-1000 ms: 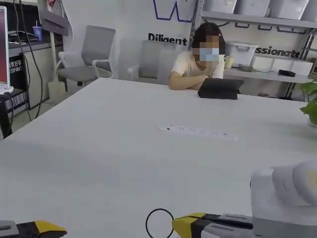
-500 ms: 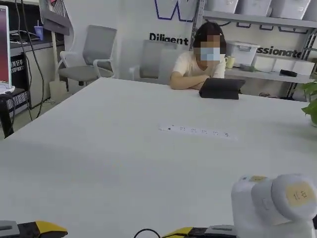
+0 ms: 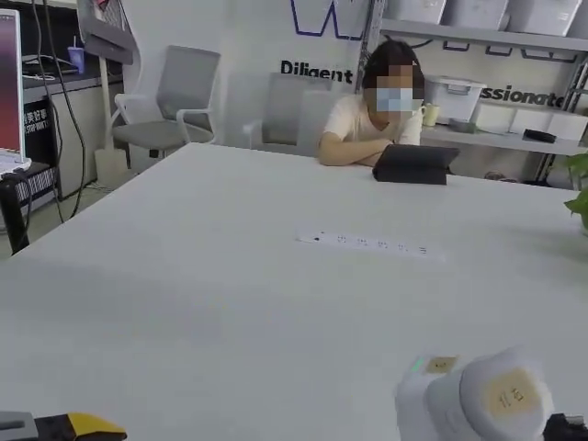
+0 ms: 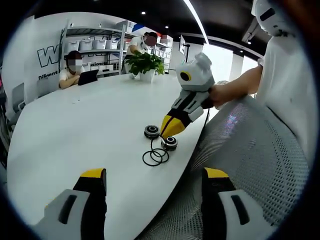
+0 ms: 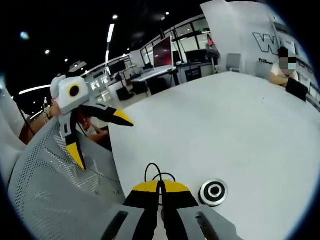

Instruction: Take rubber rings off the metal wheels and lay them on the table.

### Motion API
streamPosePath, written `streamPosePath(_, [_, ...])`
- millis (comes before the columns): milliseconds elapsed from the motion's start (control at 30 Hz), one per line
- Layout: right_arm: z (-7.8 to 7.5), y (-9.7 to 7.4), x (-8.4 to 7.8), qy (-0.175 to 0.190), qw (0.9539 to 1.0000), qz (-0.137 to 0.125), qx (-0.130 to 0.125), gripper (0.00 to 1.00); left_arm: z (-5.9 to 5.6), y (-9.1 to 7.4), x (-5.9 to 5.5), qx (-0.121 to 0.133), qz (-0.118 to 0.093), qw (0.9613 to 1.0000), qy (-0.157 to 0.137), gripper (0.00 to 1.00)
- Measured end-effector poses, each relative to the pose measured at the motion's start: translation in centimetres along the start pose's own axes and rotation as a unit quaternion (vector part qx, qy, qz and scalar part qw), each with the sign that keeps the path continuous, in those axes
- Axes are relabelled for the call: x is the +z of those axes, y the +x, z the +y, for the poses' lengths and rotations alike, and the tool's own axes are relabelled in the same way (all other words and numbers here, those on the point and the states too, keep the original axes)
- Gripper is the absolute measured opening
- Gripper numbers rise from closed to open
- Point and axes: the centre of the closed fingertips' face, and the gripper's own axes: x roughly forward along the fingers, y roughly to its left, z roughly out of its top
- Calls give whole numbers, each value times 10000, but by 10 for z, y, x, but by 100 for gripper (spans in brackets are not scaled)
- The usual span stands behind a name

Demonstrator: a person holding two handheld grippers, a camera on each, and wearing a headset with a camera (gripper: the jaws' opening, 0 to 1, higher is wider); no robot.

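White table (image 3: 230, 303), long and mostly bare, office shelving behind.

- Left gripper (image 4: 154, 175): at the near edge, jaws spread wide, holding nothing.
- Right gripper (image 5: 160, 186): just beyond it, yellow jaws pressed together, tip hanging over the rings. A thin black arc rises toward the tip. I cannot tell whether a ring is nipped there.
- Rubber rings (image 4: 155, 156): thin black loops, a few overlapping, flat on the table near its edge. These count as done.
- Metal wheels (image 4: 169, 143): two small round discs, one just beside the rings, the other a little past it. Silver centres and dark rims suggest rubber still to come off, so the job looks partway through.
- Power strip (image 3: 372, 244): mid-table, well apart from the work.
- Seated person (image 3: 372, 115) with a tablet (image 3: 411, 163) at the far side.
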Motion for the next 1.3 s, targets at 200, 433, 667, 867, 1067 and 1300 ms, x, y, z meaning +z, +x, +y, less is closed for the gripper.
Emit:
streamPosePath(200, [-2,5,-12,32,9998,193,-21,0,0,0,0,-1,-1,10000,-30,75])
streamPosePath(433, [-4,7,-15,127,9997,199,8,0,-1,1,1,-40,-34,10000,-26,75])
streamPosePath(667, [-7,8,-16,100,9998,191,-37,0,-2,1,3,-45,-82,9999,-38,75])
streamPosePath(867, [-7,10,-18,4,9997,231,-63,0,-1,1,3,-34,-108,9999,-70,75])
streamPosePath(1067, [-8,10,-19,-105,9995,273,-95,0,-1,1,3,-22,-112,9999,-92,75])
streamPosePath(1300, [-11,9,-18,-134,9994,283,-161,4,0,1,2,-1,-88,9999,-94,74])
